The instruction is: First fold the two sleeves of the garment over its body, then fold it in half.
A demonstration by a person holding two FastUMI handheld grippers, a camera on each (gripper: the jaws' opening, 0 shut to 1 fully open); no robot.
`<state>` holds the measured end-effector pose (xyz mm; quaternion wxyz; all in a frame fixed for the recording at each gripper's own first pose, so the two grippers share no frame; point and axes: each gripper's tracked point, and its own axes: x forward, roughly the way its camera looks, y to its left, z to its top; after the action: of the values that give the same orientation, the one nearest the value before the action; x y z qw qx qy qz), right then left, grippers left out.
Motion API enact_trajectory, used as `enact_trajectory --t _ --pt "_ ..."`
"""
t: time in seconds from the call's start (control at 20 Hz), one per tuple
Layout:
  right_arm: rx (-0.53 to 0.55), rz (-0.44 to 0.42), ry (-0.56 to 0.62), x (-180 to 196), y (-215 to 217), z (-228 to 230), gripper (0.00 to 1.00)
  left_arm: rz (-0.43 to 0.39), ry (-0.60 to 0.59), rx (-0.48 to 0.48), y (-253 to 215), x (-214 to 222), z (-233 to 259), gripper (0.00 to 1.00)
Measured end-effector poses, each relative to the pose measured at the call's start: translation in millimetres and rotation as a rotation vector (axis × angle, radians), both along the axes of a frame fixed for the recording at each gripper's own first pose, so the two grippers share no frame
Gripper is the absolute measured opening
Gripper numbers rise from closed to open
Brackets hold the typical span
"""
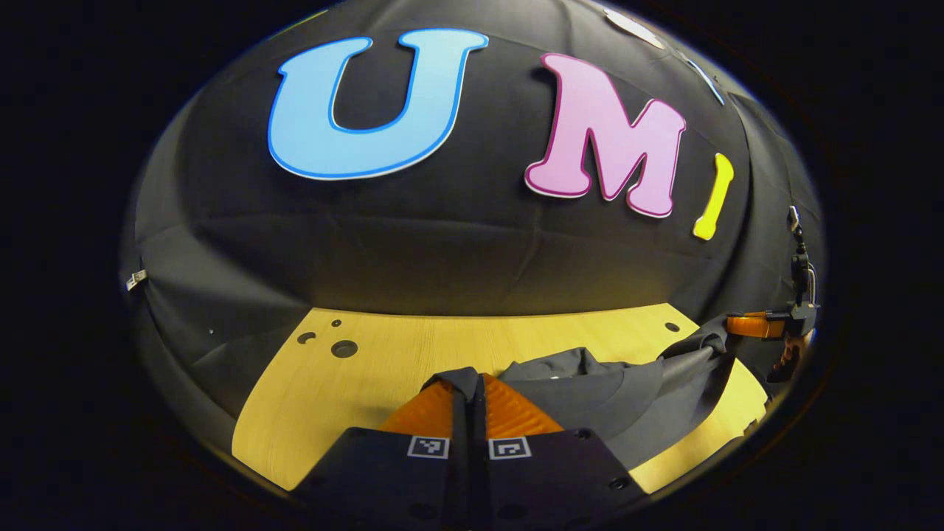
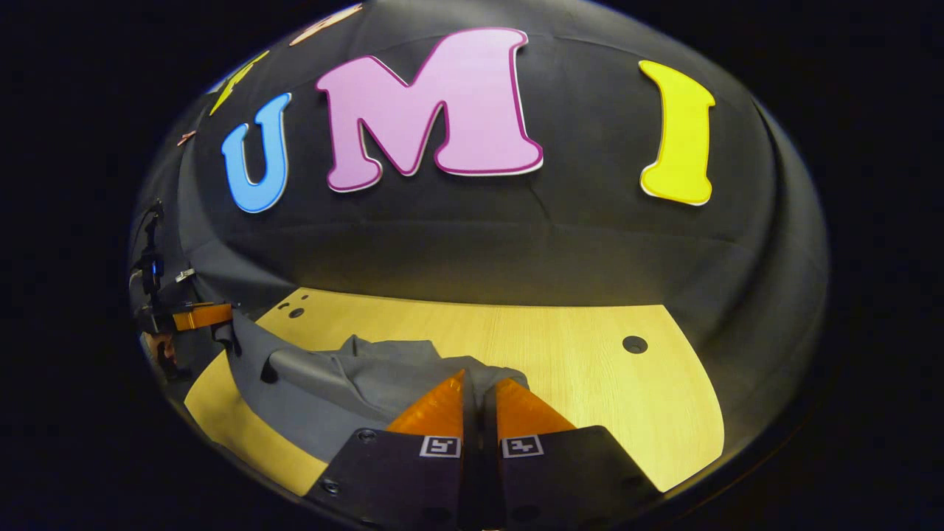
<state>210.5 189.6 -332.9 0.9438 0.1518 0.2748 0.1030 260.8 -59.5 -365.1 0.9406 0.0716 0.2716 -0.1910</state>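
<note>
Pinching dark garment (image 1: pixel 590 391) edges: L gripper (image 1: pixel 469 383) & R gripper (image 2: pixel 479 387), above wood table (image 2: pixel 590 354).

left gripper (image 1: pixel 470 387) — jaws pinching garment (image 1: pixel 612 398) | lifted above table (image 1: pixel 413 346)

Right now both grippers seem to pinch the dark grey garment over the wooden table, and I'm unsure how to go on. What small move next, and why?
Probably carry both pinched edges forward together. The left gripper and right gripper each clamp the dark grey garment, lifted and bunched over the wooden table, so the fold isn't laid down yet.
</note>
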Motion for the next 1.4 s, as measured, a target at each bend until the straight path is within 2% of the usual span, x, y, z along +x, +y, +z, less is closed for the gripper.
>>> enact_trajectory --t 0.25,0.4,0.6,0.75,0.8,0.85,0.9,0.95,1.0,1.1,1.2,1.25,1.4 --pt "0.027 -0.034 0.036 38 19 -48 0.06 0.060 0.035 0.031 6 33 -50 0.05" --pt "0.002 -0.042 0.064 52 29 -78 0.05 0.094 0.059 0.060 11 43 -79 0.05" --pt "-0.056 -0.010 0.145 49 41 -124 0.06 0.104 0.109 0.133 19 46 -124 0.05" --pt "-0.076 0.020 0.165 48 46 -139 0.06 0.095 0.145 0.193 25 43 -148 0.05" --pt "-0.076 0.027 0.186 44 47 -147 0.06 0.097 0.150 0.204 26 43 -152 0.10" --pt "-0.072 0.034 0.208 41 48 -151 0.08 0.101 0.150 0.211 26 44 -155 0.06" --pt "-0.068 0.037 0.223 39 48 -156 0.10 0.109 0.145 0.220 27 44 -154 0.06" --pt "-0.059 0.036 0.229 37 47 -155 0.15 0.120 0.128 0.234 31 45 -152 0.07" --pt "-0.047 0.028 0.232 37 46 -152 0.18 0.117 0.118 0.229 28 45 -150 0.16" --pt "-0.050 -0.002 0.235 33 38 -146 0.23 0.120 0.101 0.219 25 42 -142 0.52" --pt "-0.047 -0.007 0.233 25 34 -135 0.49 0.112 0.095 0.212 23 35 -133 0.87" --pt "-0.038 -0.008 0.227 20 34 -129 0.62 0.101 0.086 0.219 23 31 -129 0.91" --pt "-0.006 0.007 0.202 4 35 -105 0.74 0.052 0.048 0.232 16 15 -105 0.99"
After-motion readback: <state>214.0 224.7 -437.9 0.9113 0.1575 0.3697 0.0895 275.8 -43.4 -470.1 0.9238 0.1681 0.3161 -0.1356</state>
